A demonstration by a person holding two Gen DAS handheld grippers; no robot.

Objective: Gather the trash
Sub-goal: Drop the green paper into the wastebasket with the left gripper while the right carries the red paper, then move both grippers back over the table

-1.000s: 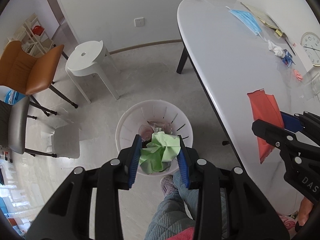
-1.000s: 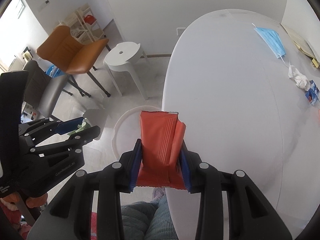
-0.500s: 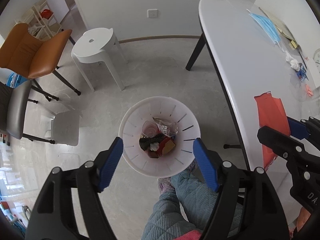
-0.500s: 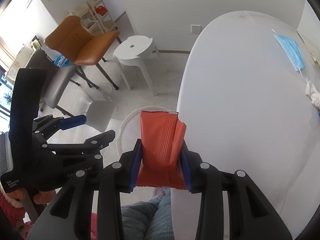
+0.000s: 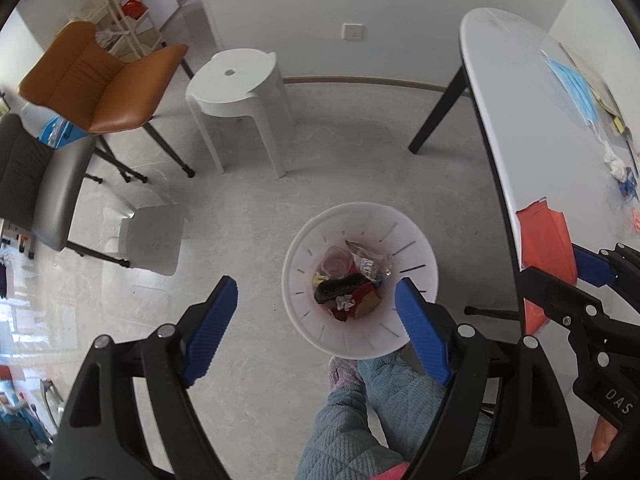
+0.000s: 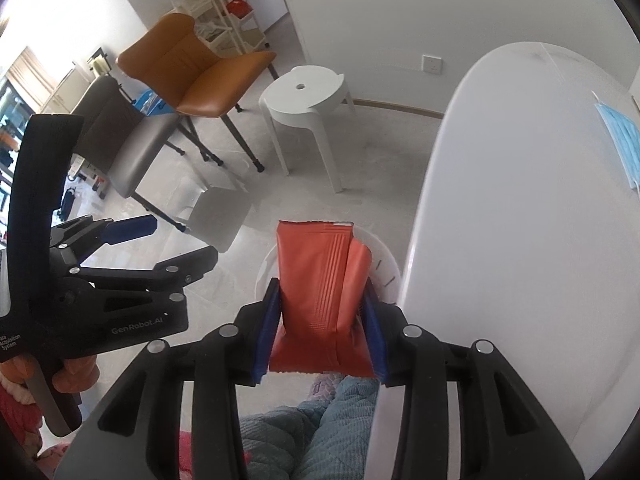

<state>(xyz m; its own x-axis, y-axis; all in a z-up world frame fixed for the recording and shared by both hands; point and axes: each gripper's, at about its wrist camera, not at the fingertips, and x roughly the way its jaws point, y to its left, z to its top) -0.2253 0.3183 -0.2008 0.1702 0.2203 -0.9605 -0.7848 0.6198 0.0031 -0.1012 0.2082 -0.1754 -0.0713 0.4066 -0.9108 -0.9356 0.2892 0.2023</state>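
A white slotted trash bin (image 5: 304, 320) stands on the floor beside the table, holding several scraps: a pink cup, clear film, and dark, red and yellow bits. My left gripper (image 5: 316, 286) hangs over the bin's left side. Its jaws are opening wide, with nothing between them. My right gripper (image 6: 322, 292) is shut on a red wrapper (image 6: 316, 280), though its jaws are starting to open. It holds the wrapper upright over the bin's rim (image 6: 384, 268) at the table edge. In the left wrist view the red wrapper (image 5: 544, 240) and right gripper (image 5: 560, 276) are at the right. In the right wrist view the left gripper (image 6: 180, 240) is at the left.
The white oval table (image 5: 540, 120) carries a blue face mask (image 5: 576, 92), a crumpled white tissue (image 5: 616, 164) and small scraps. A white stool (image 5: 236, 80), an orange chair (image 5: 100, 84) and a grey chair (image 5: 40, 184) stand on the floor. The person's legs (image 5: 380, 400) are beside the bin.
My left gripper opened and let go of the crumpled green paper, which is gone from view, then shifted left of the bin. My right gripper carried the red wrapper from the table towards the bin.
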